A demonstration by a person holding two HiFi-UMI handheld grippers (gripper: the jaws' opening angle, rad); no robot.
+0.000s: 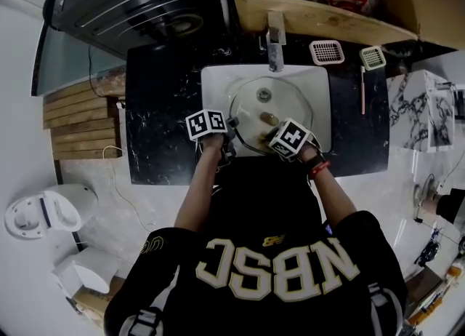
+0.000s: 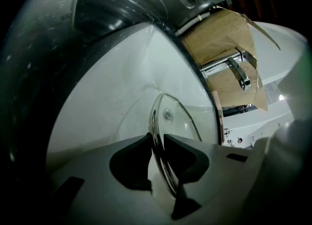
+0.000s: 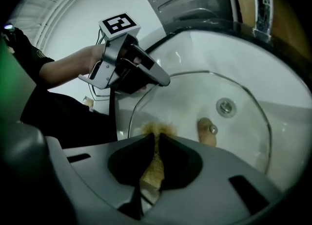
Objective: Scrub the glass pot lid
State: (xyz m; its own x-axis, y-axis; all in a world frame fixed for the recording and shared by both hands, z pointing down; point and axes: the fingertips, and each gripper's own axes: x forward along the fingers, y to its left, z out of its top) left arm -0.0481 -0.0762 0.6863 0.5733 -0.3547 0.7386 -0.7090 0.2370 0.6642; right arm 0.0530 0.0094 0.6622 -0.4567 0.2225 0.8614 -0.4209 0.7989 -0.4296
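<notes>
left tongs (image 2: 157, 143): clamped on rim of the glass pot lid (image 2: 174, 117), rim runs edge-on between the two dark pads; also seen at centre left of head view (image 1: 231, 137) and upper left of right gripper view (image 3: 165, 80), marker cube on top, person's hand (image 3: 92, 56) behind it
right tongs (image 3: 157, 143): closed on a yellow-brown scrub pad (image 3: 154, 166), its frayed end sticks out past the tips onto the glass; centre right of head view (image 1: 272, 137)
glass pot lid: centre of head view (image 1: 251, 109), in the basin of the sink (image 1: 214, 80), left rim in the left tongs, near rim under the right tongs; fills middle and right of right gripper view (image 3: 195, 97), clear with metal edge band
knob (image 3: 207, 131): tan, with a screw, at lid centre, just right of the scrub pad; small tan spot in head view (image 1: 268, 118)
drain (image 3: 225, 107): round metal, seen through the glass, just above the knob
sink: white, rectangular, set into the surface (image 1: 156, 109)
surface: black with white veining, fills middle band of head view
faucet (image 1: 275, 44): metal, top centre, above the sink; right of left gripper view (image 2: 241, 73)
cardboard box (image 1: 312, 14): behind the faucet, top right
pink grid piece (image 1: 327, 52): on the surface, right of the faucet
green grid piece (image 1: 373, 57): right of the pink one
wooden slats (image 1: 80, 120): left edge, beside the surface
</notes>
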